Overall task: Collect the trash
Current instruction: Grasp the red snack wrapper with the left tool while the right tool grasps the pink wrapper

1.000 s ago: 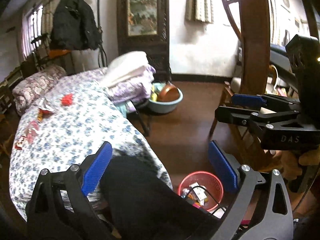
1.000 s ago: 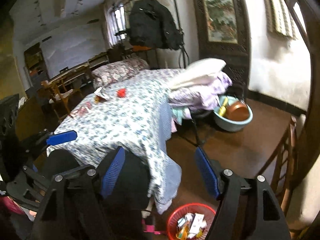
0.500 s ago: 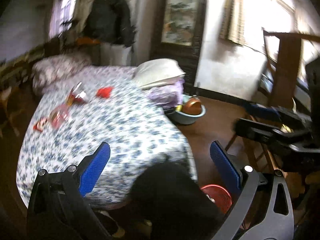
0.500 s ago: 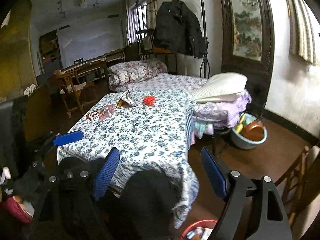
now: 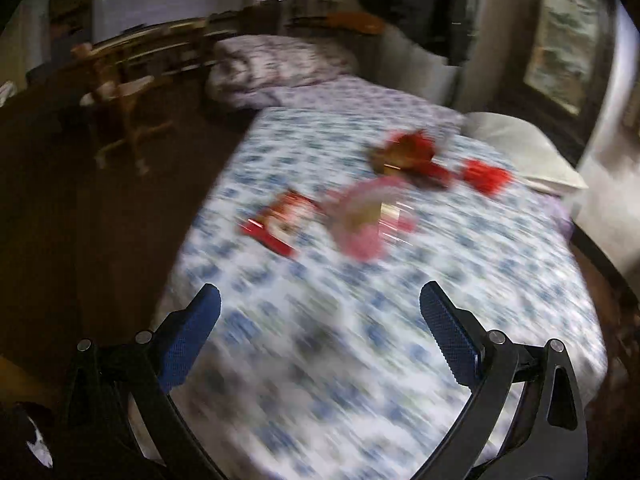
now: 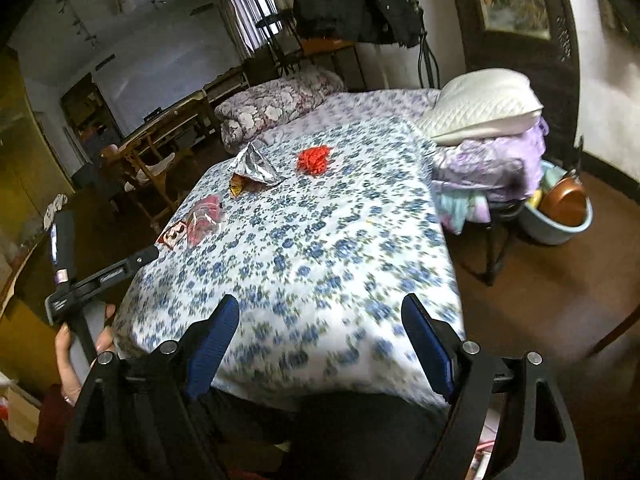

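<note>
Both claws are held with their jaws spread wide and nothing between the blue pads. The left claw (image 5: pixel 320 312) is seen above the near part of the flowered cloth, and the right claw (image 6: pixel 320 320) is aimed over the near edge of the same cloth; the right claw's jaws have just been opening, with nothing caught between them.

The trash is spread on the far left part of the worktop (image 6: pixel 340 240), which is covered by a white cloth with blue flowers. A small red-and-white packet (image 6: pixel 173 235) is laid nearest the left edge, and a crumpled pink wrapper (image 6: pixel 206 218) is set just beside it, touching or overlapping it. Further back a silver foil bag (image 6: pixel 254 166) is tented upward, with an orange scrap at its lower corner. A red crumpled piece (image 6: pixel 315 159) is found to the right of the foil bag, apart from it. In the left wrist view the same four pieces are smeared by motion blur, so no detail can be read there.

The left claw is also seen from the right wrist view at the left edge of the worktop, gripped by a hand (image 6: pixel 76 354). Behind the worktop a bed with a flowered quilt roll (image 6: pixel 280 100) and a white pillow (image 6: pixel 486 102) is visible, and a blue basin (image 6: pixel 560 220) is placed on the brown floor to the right.
</note>
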A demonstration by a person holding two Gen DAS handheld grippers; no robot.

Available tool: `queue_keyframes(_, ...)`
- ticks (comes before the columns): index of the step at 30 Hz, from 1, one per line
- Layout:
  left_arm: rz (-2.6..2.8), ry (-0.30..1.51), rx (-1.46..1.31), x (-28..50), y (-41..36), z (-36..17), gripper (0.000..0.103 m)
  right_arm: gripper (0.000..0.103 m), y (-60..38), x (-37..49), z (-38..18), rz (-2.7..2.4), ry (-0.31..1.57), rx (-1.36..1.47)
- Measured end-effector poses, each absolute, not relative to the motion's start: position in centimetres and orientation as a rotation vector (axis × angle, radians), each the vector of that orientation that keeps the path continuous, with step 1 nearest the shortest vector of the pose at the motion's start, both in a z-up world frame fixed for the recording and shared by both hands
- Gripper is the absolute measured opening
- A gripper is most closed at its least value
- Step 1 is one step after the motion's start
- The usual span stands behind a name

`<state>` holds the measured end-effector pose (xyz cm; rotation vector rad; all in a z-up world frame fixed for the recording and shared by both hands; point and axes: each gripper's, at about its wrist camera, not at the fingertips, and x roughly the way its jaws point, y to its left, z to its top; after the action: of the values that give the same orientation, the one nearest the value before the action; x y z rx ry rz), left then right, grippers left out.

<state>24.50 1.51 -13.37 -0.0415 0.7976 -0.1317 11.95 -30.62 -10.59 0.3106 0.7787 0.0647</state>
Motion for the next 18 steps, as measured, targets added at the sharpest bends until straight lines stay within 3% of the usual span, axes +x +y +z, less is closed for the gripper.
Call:
queue_keyframes(9,-0.061,0.847,0.000,30.9,3.8,-15.1,0.095,0.082,-29.4,16.9,-12.0,0.112,0.822,0.301)
queue_keyframes(12,-0.077,0.892,0.003,32.1,3.7,-15.9,0.090,0.082,-28.9,18.0,-12.2,0.128,0.828,0.312)
queue_keyframes(14,-0.100,0.926,-0.017,33.1,3.6,-16.5,0.067,0.082,-28.5,18.8,-12.3,0.142,0.831,0.318)
queue_keyframes(15,-0.102,0.927,-0.017,33.1,3.4,-16.5,0.066,0.082,-28.2,19.1,-12.4,0.149,0.833,0.318)
queue_keyframes(16,-0.105,0.912,-0.002,32.8,3.2,-16.3,0.051,0.082,-27.8,19.5,-12.4,0.157,0.835,0.317)
queue_keyframes(18,-0.120,0.896,-0.021,32.0,3.0,-16.1,0.043,0.082,-27.0,20.3,-12.5,0.175,0.838,0.316)
